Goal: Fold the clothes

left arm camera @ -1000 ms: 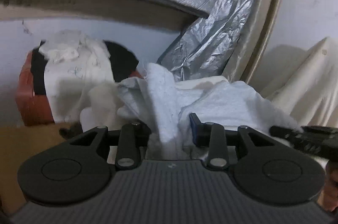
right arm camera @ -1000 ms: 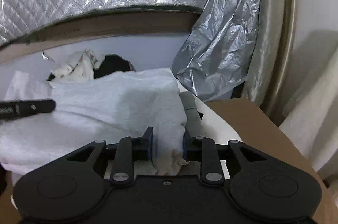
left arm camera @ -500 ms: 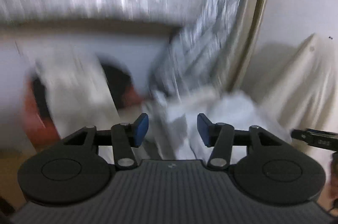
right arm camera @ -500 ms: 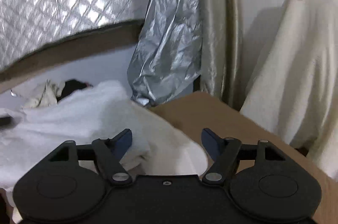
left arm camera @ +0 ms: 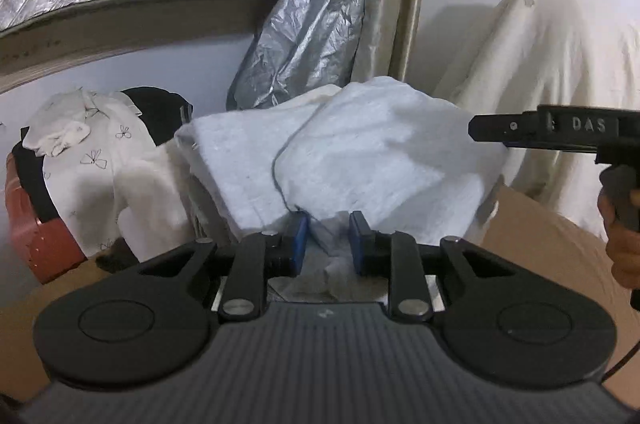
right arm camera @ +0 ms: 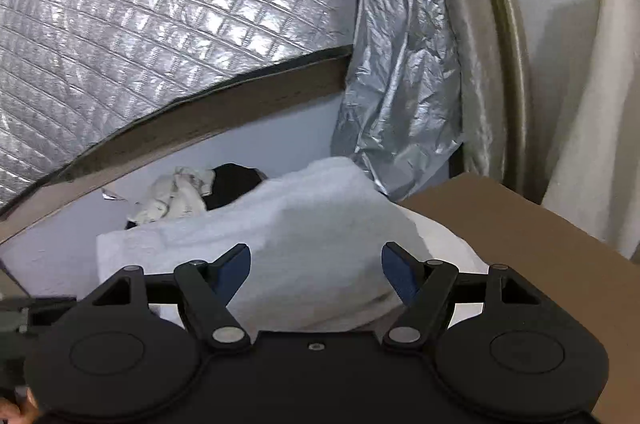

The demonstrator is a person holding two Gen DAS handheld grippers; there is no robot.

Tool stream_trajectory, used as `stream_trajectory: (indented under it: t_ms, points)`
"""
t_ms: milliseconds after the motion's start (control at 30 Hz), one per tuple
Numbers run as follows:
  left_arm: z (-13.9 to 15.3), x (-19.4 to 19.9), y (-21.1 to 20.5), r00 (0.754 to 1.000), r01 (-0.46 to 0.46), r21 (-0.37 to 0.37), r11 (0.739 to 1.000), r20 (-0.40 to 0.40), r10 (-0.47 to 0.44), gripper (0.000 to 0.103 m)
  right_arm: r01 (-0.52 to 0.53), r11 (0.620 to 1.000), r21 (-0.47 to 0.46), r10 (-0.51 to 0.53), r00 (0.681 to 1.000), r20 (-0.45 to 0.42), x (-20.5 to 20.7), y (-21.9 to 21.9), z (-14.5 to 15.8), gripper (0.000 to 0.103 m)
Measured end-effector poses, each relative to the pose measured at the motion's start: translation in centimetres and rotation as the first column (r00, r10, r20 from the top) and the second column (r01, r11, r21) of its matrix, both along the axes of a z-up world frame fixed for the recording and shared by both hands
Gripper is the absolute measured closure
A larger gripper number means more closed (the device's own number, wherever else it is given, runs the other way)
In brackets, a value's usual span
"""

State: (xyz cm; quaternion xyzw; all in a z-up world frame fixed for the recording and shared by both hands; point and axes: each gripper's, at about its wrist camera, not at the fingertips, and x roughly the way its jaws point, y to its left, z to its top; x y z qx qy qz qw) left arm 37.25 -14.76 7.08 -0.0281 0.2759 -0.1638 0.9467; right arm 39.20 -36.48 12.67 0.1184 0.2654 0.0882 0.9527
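Two tools in view. Left tool (left arm camera: 325, 240) narrowed, blue pads (left arm camera: 299, 238) flanking a fold of white towel (left arm camera: 360, 160); contact unclear. Right tool (right arm camera: 316, 274) spread wide, empty, just short of the towel. Towel heaped on brown table (right arm camera: 520, 232); clothes pile (left arm camera: 92, 152) well left.

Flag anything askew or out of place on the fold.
The fluffy white folded garment sits lopsided: its top flap lies diagonally across the layer below, edges unaligned. Behind it, crumpled white and black clothes are heaped over a red container.
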Motion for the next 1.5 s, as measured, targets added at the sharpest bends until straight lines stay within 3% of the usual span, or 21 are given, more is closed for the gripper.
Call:
stream_trajectory:
  t_ms: [100, 233, 433, 567, 600, 633, 667, 700, 733, 767, 800, 867, 967, 1167, 1233, 1367, 1500]
  points:
    - [-1.0, -0.8, 0.3, 1.000, 0.003, -0.012, 1.000, 0.027, -0.002, 0.080, -0.025, 1.000, -0.014, 0.025, 0.999, -0.022, 0.6, -0.4, -1.7, 0.026]
    - [-1.8, -0.5, 0.5, 1.000, 0.000, -0.021, 1.000, 0.015, 0.000, 0.080, -0.089, 0.987, -0.137, 0.089, 0.996, -0.008, 0.1, 0.0, -3.2, 0.023]
    - [-1.5, 0.3, 0.3, 1.000, 0.000, -0.019, 1.000, -0.020, 0.000, 0.080, -0.051, 0.988, -0.144, 0.053, 0.999, 0.011, -0.2, 0.4, -4.1, 0.021]
    - [0.1, 0.6, 0.5, 0.996, 0.006, -0.013, 1.000, -0.086, -0.007, 0.080, -0.022, 0.995, -0.092, 0.016, 0.998, -0.069, -0.1, 0.3, -2.6, 0.019]
    - [0.6, 0.3, 0.7, 0.994, 0.014, -0.020, 1.000, -0.107, -0.016, 0.077, -0.021, 0.997, -0.073, 0.013, 0.995, -0.099, -0.6, 0.2, -2.2, 0.017]
    - [1.1, -0.3, 1.1, 0.992, 0.013, -0.035, 0.999, -0.127, -0.017, 0.066, -0.015, 0.999, -0.048, 0.009, 0.992, -0.129, -1.3, 0.0, -1.9, 0.015]
    - [1.8, -1.3, 1.6, 0.990, 0.003, -0.056, 0.998, -0.138, -0.011, 0.057, -0.007, 1.000, -0.013, 0.005, 0.986, -0.167, -2.2, -0.3, -1.7, 0.015]
    - [2.4, -2.6, 1.9, 0.991, -0.015, -0.070, 0.997, -0.137, 0.005, 0.032, -0.012, 1.000, 0.014, 0.015, 0.978, -0.209, -3.3, -0.5, -1.6, 0.015]
    - [2.9, -4.0, 1.9, 0.992, -0.036, -0.074, 0.997, -0.119, 0.027, 0.017, -0.037, 0.999, 0.020, 0.041, 0.968, -0.247, -4.6, -0.4, -1.6, 0.015]
    - [3.4, -5.8, 1.7, 0.995, -0.055, -0.067, 0.996, -0.088, 0.049, 0.014, -0.059, 0.998, -0.002, 0.056, 0.964, -0.261, -6.3, 0.0, -1.6, 0.015]
    - [3.8, -7.6, 1.4, 0.996, -0.061, -0.047, 0.997, -0.061, 0.059, 0.013, -0.075, 0.996, -0.038, 0.063, 0.964, -0.258, -8.2, 0.5, -1.6, 0.015]
    - [4.2, -10.5, 0.6, 0.998, -0.038, 0.011, 0.999, -0.045, 0.039, 0.009, -0.056, 0.993, -0.104, 0.037, 0.985, -0.171, -12.8, 1.7, -1.6, 0.014]
    - [4.2, -14.4, -0.3, 0.998, -0.021, 0.091, 0.996, -0.064, 0.027, 0.006, -0.003, 0.994, -0.106, -0.002, 0.999, -0.050, -18.6, 3.6, -2.2, 0.013]
    - [4.1, -21.0, 0.1, 0.994, -0.061, 0.124, 0.990, -0.086, 0.072, 0.003, 0.108, 0.989, -0.097, -0.111, 0.993, -0.026, -25.1, 7.2, -2.1, 0.014]
    - [3.5, -23.6, 0.7, 0.993, -0.087, 0.110, 0.990, -0.064, 0.095, 0.000, 0.174, 0.978, -0.113, -0.177, 0.984, -0.012, -27.5, 7.4, -1.9, 0.013]
    - [2.0, -26.7, 1.4, 0.991, -0.066, 0.114, 0.991, -0.105, 0.078, 0.000, 0.304, 0.942, -0.141, -0.304, 0.952, 0.020, -32.4, 8.0, -1.6, 0.013]
    - [1.8, -29.3, 1.6, 0.992, -0.079, 0.135, 0.988, -0.086, 0.091, 0.000, 0.291, 0.946, -0.146, -0.293, 0.956, 0.006, -35.0, 8.4, -2.0, 0.013]
